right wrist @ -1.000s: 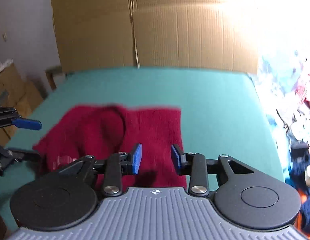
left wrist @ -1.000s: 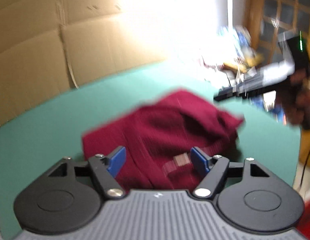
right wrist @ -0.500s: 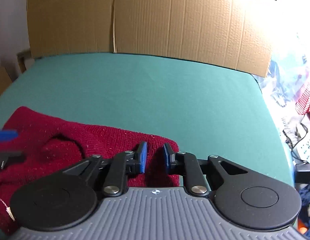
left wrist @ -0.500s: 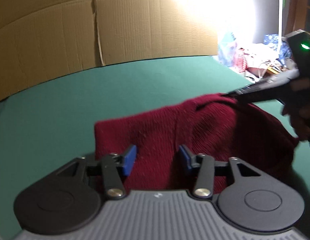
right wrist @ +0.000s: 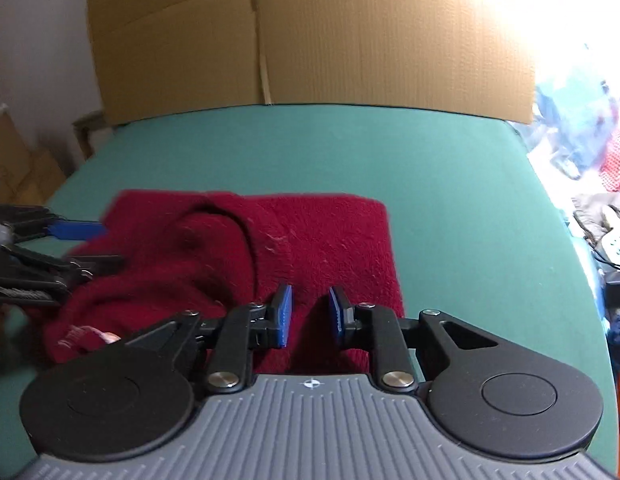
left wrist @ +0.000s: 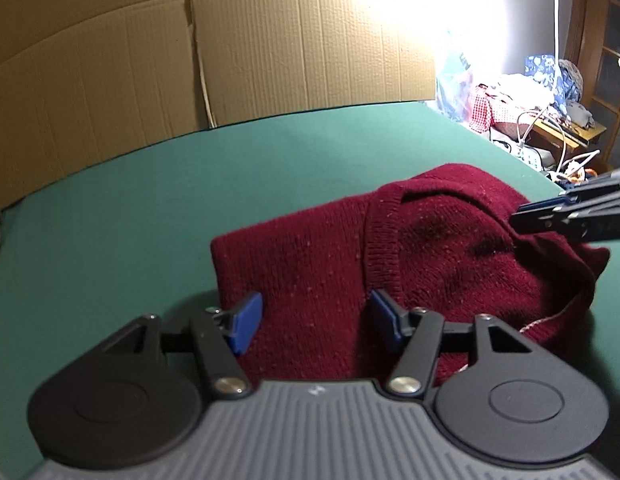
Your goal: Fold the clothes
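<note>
We find the dark red sweater (left wrist: 321, 264) folded compact on the green bench (left wrist: 130, 220), lumpy at 3 o'clock. Left tool (left wrist: 314, 322) spread wide and right tool (right wrist: 308, 316) slightly parted, both empty above it. We judge smoothing that lump comes next.

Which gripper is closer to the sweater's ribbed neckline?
Left. The left gripper hovers open just short of the neckline; the right gripper sits over the sweater's plain far side.

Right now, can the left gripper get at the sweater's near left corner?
Probably yes. The left gripper is open and hangs over the red sweater near that corner; only bare green table lies beside it, and the right gripper is off to the other side.
</note>
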Tool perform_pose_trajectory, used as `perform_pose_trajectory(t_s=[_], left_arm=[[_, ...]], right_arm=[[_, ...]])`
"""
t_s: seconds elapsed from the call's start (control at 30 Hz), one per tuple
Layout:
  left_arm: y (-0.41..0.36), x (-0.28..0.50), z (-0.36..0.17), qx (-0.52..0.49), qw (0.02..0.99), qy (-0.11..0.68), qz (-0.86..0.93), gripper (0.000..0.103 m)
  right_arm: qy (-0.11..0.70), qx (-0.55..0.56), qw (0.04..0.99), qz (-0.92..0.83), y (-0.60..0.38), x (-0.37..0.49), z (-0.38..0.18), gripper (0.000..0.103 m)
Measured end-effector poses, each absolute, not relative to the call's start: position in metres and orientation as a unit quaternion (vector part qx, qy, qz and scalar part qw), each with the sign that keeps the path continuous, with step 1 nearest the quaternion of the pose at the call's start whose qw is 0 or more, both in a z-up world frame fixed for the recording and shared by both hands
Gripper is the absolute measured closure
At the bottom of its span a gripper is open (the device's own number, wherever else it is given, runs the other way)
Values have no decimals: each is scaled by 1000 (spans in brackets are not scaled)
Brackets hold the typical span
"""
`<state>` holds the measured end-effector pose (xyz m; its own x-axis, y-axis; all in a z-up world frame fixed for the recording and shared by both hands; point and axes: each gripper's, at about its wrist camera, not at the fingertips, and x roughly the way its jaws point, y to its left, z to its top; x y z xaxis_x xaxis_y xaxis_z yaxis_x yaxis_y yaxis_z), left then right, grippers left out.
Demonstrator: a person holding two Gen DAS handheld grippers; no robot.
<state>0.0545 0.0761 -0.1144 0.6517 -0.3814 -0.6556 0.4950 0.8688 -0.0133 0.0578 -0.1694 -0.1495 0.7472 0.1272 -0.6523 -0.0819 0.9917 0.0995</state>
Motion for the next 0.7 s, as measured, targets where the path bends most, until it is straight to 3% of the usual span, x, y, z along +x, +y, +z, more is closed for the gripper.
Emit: perform_pose_trajectory(t_s=[0.1, 0.23, 0.43, 0.7], left_arm=[[80, 43, -110, 79, 908, 332, -241, 43], [88, 20, -108, 71, 908, 334, -241, 37], [84, 1, -132, 86, 904, 355, -221, 37], [73, -22, -125, 117, 897, 351, -241, 34]], right_arm=[[347, 37, 936, 47, -174, 56, -141, 82], [326, 33, 942, 67, -172, 20, -124, 75], [364, 59, 926, 76, -170, -11, -159, 74], [389, 67, 915, 78, -172, -17, -145, 74]])
